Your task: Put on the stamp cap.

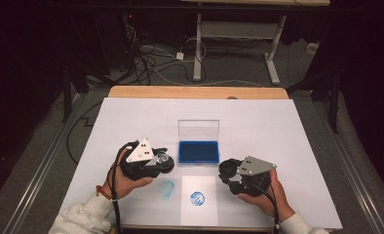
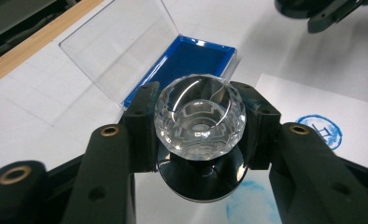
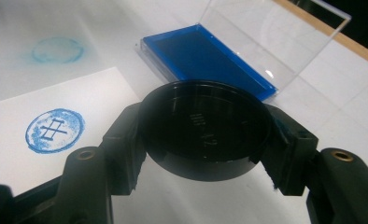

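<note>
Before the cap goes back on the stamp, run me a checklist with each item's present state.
1. Left gripper grips the stamp by its clear faceted handle: ok, a jaw presses on each side.
2. Right gripper holds the black cap: ok, clamped between both jaws.
3. Print on the paper sheet is done: ok, a blue round mark sits on it.
4. Ink pad closed: not ok, its clear lid stands open.
5. Table sheet clean: not ok, a blue smudge lies left of the paper.
6. Cap's open side faces the stamp's face: cannot tell.
</note>
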A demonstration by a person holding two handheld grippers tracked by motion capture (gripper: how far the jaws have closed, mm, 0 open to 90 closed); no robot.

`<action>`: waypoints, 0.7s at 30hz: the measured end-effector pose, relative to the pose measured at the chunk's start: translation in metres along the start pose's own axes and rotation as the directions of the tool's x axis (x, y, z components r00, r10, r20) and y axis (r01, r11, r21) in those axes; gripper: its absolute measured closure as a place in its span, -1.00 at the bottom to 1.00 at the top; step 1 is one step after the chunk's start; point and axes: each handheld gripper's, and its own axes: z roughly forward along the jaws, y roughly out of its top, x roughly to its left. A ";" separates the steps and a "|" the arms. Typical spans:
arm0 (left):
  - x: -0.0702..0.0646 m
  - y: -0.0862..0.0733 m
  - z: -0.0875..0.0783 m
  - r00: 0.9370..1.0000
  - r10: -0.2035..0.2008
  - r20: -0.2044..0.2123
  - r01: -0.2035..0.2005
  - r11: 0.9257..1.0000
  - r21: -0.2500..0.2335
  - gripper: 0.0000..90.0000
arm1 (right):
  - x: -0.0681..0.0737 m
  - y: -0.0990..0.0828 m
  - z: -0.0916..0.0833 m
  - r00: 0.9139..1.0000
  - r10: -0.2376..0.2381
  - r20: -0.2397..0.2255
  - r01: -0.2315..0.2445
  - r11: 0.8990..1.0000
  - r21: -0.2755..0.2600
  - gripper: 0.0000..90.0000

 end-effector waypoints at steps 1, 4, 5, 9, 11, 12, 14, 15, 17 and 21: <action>-0.001 0.001 0.001 1.000 0.002 0.000 -0.002 1.000 -0.002 0.21 | 0.001 0.000 0.002 1.000 -0.003 -0.003 0.003 1.000 0.003 -0.14; -0.002 0.005 0.003 1.000 0.005 0.012 -0.005 1.000 -0.011 0.21 | 0.002 0.001 0.007 1.000 -0.004 -0.013 0.004 1.000 0.010 -0.14; -0.003 0.008 0.003 1.000 0.008 0.016 -0.008 1.000 -0.013 0.21 | 0.002 0.002 0.009 1.000 0.001 -0.016 -0.001 1.000 0.011 -0.14; -0.008 0.017 0.008 0.999 0.020 0.032 -0.019 0.999 -0.034 0.21 | 0.007 0.006 0.016 1.000 -0.016 -0.027 0.016 1.000 0.019 -0.14; -0.012 0.021 0.011 0.999 0.029 0.040 -0.027 0.999 -0.039 0.21 | 0.009 0.009 0.019 0.999 -0.023 -0.036 0.024 1.000 0.017 -0.14; -0.014 0.023 0.012 0.998 0.033 0.049 -0.031 0.999 -0.039 0.21 | 0.010 0.011 0.021 0.999 -0.026 -0.039 0.027 1.000 0.017 -0.14; -0.017 0.026 0.016 0.998 0.043 0.050 -0.041 0.998 -0.046 0.21 | 0.012 0.013 0.026 0.998 -0.038 -0.048 0.039 0.999 0.018 -0.14; -0.017 0.027 0.019 0.997 0.043 0.061 -0.040 0.998 -0.051 0.21 | 0.014 0.015 0.028 0.998 -0.039 -0.055 0.040 0.999 0.019 -0.14; -0.019 0.030 0.023 0.996 0.049 0.068 -0.046 0.998 -0.052 0.21 | 0.016 0.016 0.034 0.997 -0.036 -0.064 0.038 0.999 0.024 -0.14; -0.021 0.035 0.031 0.994 0.051 0.094 -0.045 0.997 -0.062 0.21 | 0.019 0.020 0.042 0.996 -0.036 -0.078 0.038 0.999 0.025 -0.14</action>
